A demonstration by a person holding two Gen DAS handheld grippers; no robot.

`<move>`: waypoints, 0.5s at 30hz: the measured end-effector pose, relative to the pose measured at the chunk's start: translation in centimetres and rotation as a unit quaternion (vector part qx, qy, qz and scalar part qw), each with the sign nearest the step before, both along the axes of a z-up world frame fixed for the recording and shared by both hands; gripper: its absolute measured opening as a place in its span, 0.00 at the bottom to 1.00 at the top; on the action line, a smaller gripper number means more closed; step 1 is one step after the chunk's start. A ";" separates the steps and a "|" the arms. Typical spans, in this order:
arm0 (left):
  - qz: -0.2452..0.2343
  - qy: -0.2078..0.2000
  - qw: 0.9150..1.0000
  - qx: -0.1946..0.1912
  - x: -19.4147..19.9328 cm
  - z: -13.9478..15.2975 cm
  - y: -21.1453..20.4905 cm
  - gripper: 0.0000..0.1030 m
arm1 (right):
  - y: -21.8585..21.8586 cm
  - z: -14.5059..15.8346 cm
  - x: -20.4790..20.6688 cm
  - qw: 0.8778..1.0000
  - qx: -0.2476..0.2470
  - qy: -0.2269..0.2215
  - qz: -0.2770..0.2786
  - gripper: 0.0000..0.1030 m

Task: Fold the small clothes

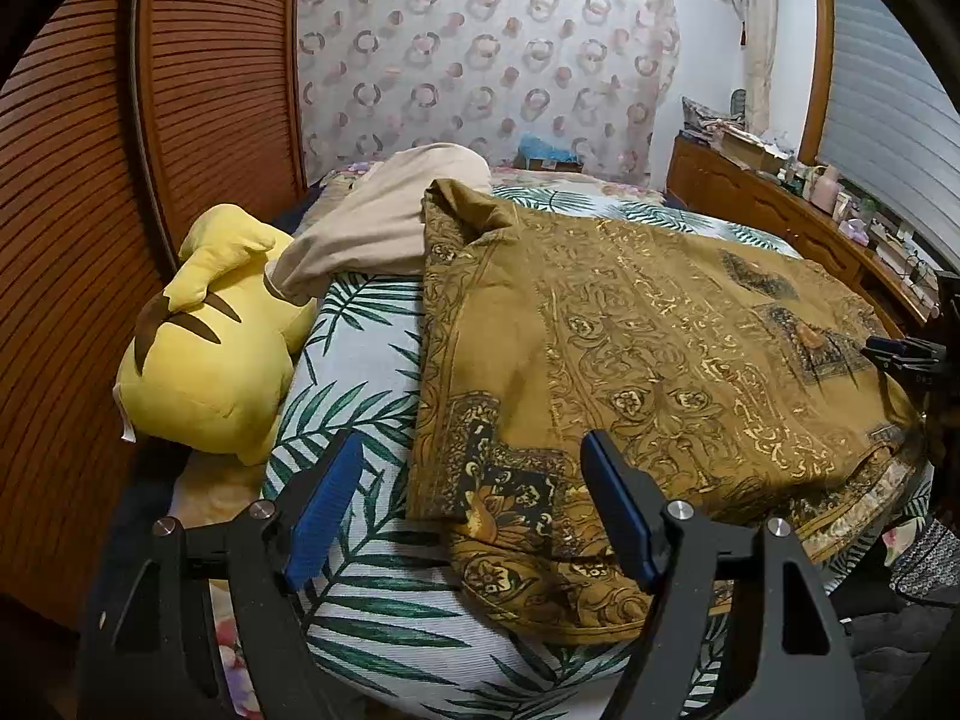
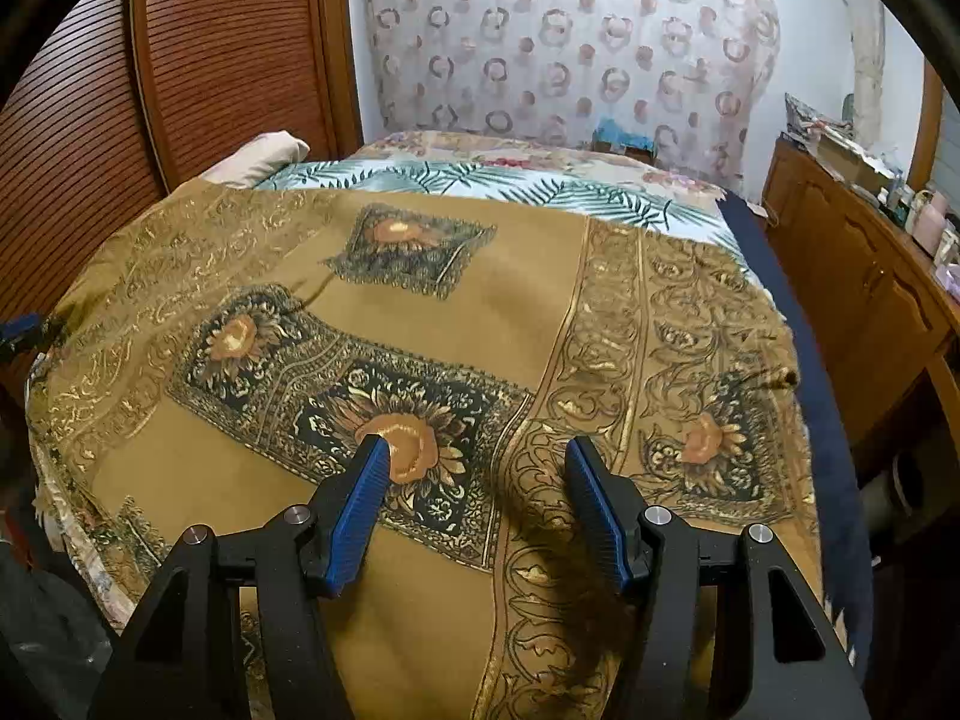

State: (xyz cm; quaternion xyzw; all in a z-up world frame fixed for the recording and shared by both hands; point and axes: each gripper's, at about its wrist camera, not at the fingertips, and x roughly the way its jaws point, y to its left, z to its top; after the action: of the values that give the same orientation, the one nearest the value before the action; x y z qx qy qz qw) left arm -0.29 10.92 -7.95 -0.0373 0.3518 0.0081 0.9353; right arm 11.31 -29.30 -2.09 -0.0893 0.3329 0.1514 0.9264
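**Both tongs apart over the spread shirt**

I've got the ochre-brown patterned shirt with gold scrollwork and dark sunflower panels (image 1: 630, 348) lying on the palm-leaf printed bedspread (image 1: 360, 360), and neither tong holds it; my left gripper (image 1: 474, 498) has its blue pads apart, the shirt's near left corner lying loose between and below them; my right gripper (image 2: 471, 498) is likewise spread, poised right above the cloth with a big orange sunflower just at its left pad; I can't say whether the tips touch the fabric.

The relation that matters, as I judge it: the shirt runs away from me up the bed, collar at the far end, hem edge nearest the tongs; the left gripper sits at the left border, the right one further in, near the gold-scrolled band; so the left is nearer a free edge to pinch, I reckon.

The left view gives me the turned-up collar (image 1: 474, 210), the bare bedspread beside the shirt, a yellow plush toy with brown stripes (image 1: 210, 348) and a beige pillow (image 1: 384, 216); the right view gives me the shirt's right edge falling toward a dark blue bed border (image 2: 834, 420), which the left view hides.
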 end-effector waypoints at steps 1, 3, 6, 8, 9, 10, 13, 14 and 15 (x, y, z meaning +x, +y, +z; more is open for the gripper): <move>0.001 0.001 1.000 0.000 0.0 -0.1 0.0 0.74 | 0.3 -0.3 0.2 1.000 -0.002 0.002 0.000 0.61; 0.004 0.003 1.000 -0.001 0.0 -0.2 0.2 0.74 | 0.2 -0.7 0.3 1.000 -0.006 0.007 -0.001 0.61; 0.009 0.007 1.000 -0.003 0.0 -0.5 0.7 0.74 | 0.5 -1.0 0.4 1.000 -0.012 0.005 0.001 0.61; 0.015 0.011 1.000 -0.005 -0.1 -0.8 1.2 0.74 | 0.8 -1.1 0.3 1.000 -0.021 0.004 0.003 0.64; 0.019 0.013 1.000 -0.007 -0.1 -0.9 1.4 0.74 | 1.0 -1.2 0.3 1.000 -0.026 0.003 0.004 0.64; 0.022 0.014 1.000 -0.009 -0.2 -1.1 1.7 0.74 | 0.9 -0.9 0.2 1.000 -0.026 0.003 0.005 0.65; 0.031 0.018 0.999 -0.013 -0.2 -1.5 2.3 0.74 | 0.9 -0.9 0.2 1.000 -0.021 0.007 0.010 0.68; 0.032 0.018 0.999 -0.015 -0.1 -1.7 2.4 0.74 | 0.8 -0.9 0.3 1.000 -0.021 0.007 0.011 0.68; 0.032 0.018 0.999 -0.019 -0.1 -1.8 2.6 0.74 | 0.8 -0.9 0.2 1.000 -0.022 0.006 0.011 0.68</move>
State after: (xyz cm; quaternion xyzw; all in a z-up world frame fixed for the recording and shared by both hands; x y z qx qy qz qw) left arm -0.43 13.47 -9.73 -0.0655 0.3677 0.0317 0.9271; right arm 11.55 -28.46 -3.02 -0.1125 0.3410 0.1543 0.9205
